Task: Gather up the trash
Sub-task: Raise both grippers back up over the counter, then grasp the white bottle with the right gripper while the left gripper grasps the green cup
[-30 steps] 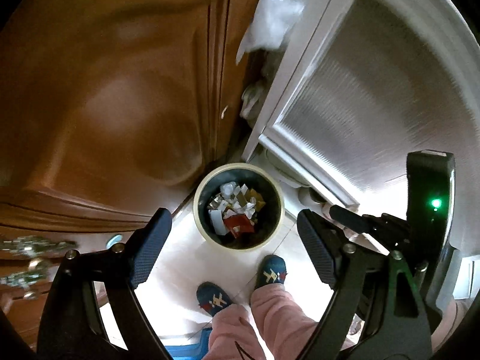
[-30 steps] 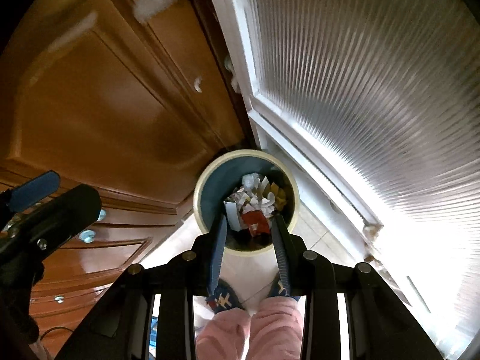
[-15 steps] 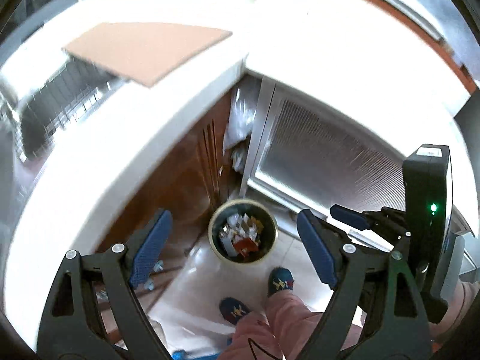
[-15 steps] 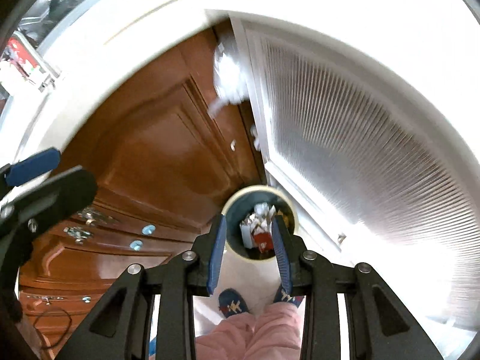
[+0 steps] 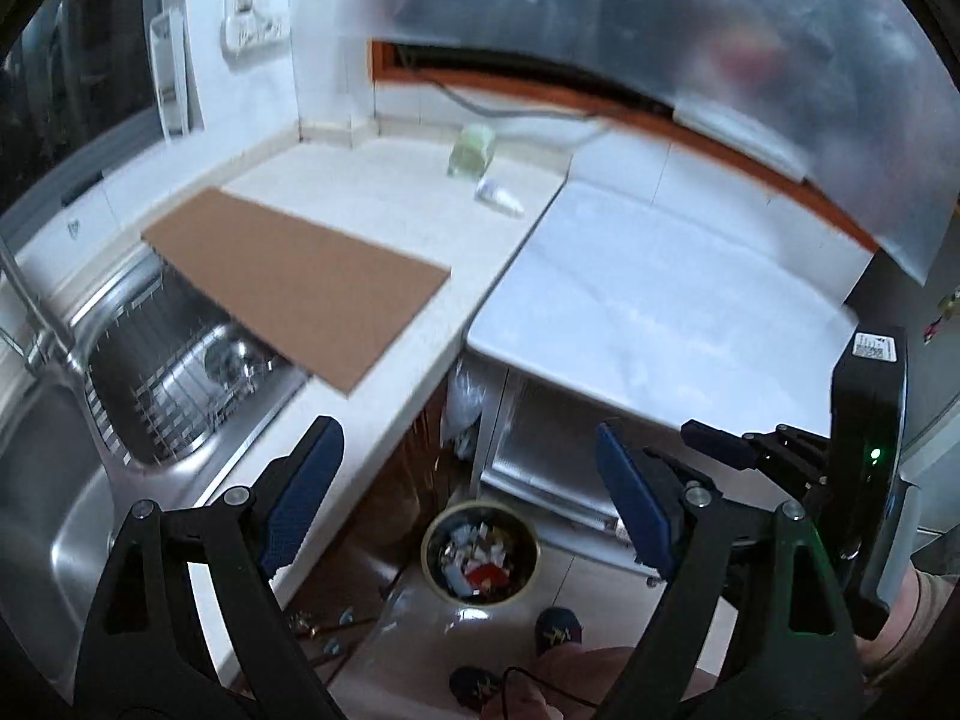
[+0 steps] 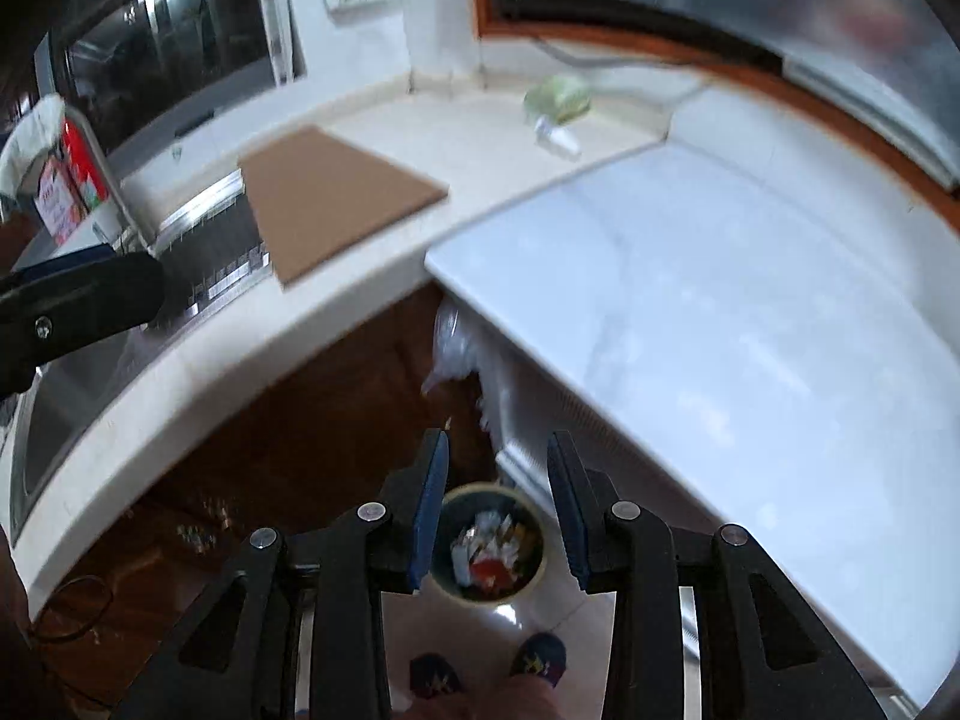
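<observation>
A kitchen corner is seen from above: a pale stone countertop (image 5: 384, 192) runs along white tiled walls and meets a white flat-topped appliance (image 5: 660, 300) on its right side. A stainless steel sink (image 5: 72, 480) with a wire dish rack (image 5: 174, 372) is set into the countertop at the left, and a flat brown cardboard sheet (image 5: 294, 282) is laid partly over the rack and partly on the stone. Near the back wall a pale green translucent container (image 5: 471, 150) is stood, with a small white tube-like item (image 5: 498, 198) lying just beside it; both are blurred. Brown wooden cabinet doors (image 6: 282, 438) are seen below the counter edge.

On the light tiled floor (image 5: 420, 648), at the foot of the cabinets and the appliance, a round dark waste bin with a cream rim (image 5: 480, 552) is placed; it is filled with crumpled white paper scraps and a red wrapper. Two dark blue patterned slippers (image 6: 537, 660) and pink trouser legs are seen just below the bin.

The left gripper (image 5: 468, 510) is held well above the floor with its blue-padded jaws spread wide and nothing between them. The right gripper (image 6: 495, 510) is held likewise high over the bin; its jaws have just been opening slightly, are parted narrowly, and nothing is gripped, the bin only being seen far below through the gap.
</observation>
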The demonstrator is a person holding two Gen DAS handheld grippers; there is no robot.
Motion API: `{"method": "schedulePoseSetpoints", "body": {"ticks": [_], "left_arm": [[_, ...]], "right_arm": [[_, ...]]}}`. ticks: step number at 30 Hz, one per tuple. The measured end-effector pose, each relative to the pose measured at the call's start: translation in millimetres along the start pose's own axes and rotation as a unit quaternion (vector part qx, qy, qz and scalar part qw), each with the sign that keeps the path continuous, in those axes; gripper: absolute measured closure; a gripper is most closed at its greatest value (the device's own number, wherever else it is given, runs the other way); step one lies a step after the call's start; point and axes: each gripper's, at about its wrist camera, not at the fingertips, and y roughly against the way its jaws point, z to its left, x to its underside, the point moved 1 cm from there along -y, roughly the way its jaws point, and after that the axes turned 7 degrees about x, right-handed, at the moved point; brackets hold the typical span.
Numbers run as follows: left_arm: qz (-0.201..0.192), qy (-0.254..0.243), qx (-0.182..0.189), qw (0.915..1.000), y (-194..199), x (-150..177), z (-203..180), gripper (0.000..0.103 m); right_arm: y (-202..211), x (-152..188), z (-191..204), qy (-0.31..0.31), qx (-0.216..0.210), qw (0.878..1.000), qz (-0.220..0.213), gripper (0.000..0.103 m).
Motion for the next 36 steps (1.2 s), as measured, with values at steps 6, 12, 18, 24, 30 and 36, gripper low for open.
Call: {"method": "schedulePoseSetpoints", "body": {"ticks": [6, 12, 18, 24, 30, 36], "left_arm": [[-0.026, -0.014, -0.011, 0.9995, 23, -39, -6, 0.020], [-0.049, -0.013, -0.016, 0.9986, 31, -75, -6, 0.020], [-0.063, -0.006, -0.041, 0.9972, 12, -119, -1, 0.020], [-0.062, 0.014, -0.062, 0.9961, -30, -170, 7, 0.020], [-0.039, 0.045, -0.077, 0.9953, -103, -226, 18, 0.020], [-0.002, 0.079, -0.085, 0.9932, -178, -255, 35, 0.020]], "right_arm": [[33, -36, -21, -0.029, -0.010, 0.999, -0.033, 0.068], [53, -87, -36, -0.026, -0.012, 0.997, -0.065, 0.064], [33, -147, -42, 0.012, -0.016, 0.995, -0.095, 0.058], [-20, -209, -47, 0.048, -0.043, 0.994, -0.092, 0.057], [-95, -265, -64, 0.076, -0.063, 0.993, -0.072, 0.057], [-182, -314, -86, 0.082, -0.070, 0.993, -0.039, 0.057]]}}
